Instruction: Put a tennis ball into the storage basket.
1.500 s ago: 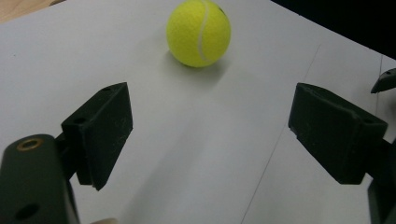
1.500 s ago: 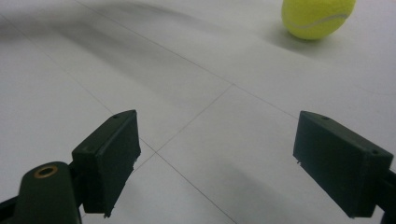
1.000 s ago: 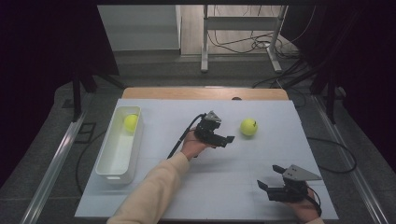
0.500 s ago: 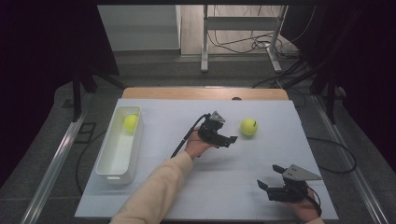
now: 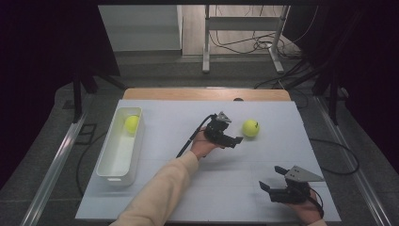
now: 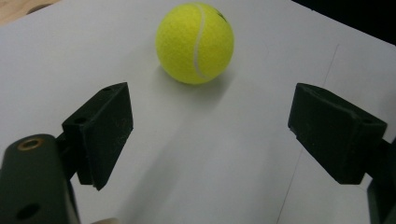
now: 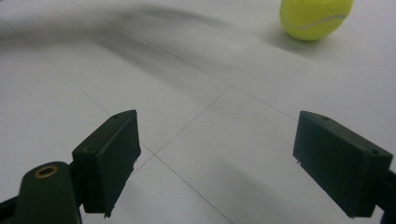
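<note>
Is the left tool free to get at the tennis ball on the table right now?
Probably yes. The left tool is open and pointed at the tennis ball, which sits just ahead of it on the bare table, with nothing between them.

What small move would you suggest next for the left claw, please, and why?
Probably ease the left claw forward until its open jaws straddle the tennis ball: the ball lies on the table just beyond the jaw tips, untouched, and the gap looks wide enough to take it.

Black two-jawed tool [image 5: 236, 140] with trailing cable, cream sleeve [image 5: 157, 193]
</note>
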### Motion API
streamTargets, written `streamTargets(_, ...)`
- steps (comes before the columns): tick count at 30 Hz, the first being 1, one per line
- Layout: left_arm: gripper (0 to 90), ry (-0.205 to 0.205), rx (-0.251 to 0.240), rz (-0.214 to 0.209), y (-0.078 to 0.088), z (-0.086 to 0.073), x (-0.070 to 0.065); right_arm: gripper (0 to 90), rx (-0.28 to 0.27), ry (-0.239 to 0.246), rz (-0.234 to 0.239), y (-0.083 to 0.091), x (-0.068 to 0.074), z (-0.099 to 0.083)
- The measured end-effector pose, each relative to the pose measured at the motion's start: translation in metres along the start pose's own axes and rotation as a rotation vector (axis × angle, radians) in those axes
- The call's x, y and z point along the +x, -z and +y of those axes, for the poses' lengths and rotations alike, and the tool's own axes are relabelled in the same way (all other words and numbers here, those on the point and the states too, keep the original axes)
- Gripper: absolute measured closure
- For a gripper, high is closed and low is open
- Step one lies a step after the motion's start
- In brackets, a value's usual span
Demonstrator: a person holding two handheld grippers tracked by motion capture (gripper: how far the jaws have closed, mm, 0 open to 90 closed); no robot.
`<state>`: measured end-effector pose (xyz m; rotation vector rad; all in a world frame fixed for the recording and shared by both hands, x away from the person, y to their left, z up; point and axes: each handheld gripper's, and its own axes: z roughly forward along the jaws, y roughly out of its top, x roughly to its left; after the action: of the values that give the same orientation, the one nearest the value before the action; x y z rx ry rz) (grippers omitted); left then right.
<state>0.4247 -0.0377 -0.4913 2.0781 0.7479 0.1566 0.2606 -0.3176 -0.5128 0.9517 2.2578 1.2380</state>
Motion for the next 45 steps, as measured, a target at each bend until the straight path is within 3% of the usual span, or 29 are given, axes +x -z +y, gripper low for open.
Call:
streamTargets(20,15.0,0.007,-0.004,0.017,-0.017,0.013,-0.003,15.2,-0.001,0.003,0.0,0.0,-0.001,-0.001)
streamTargets(45,15.0,0.023,0.018,0.03,-0.04,0.019,0.005,15.2,0.0,0.001,-0.001,0.001,-0.001,-0.002)
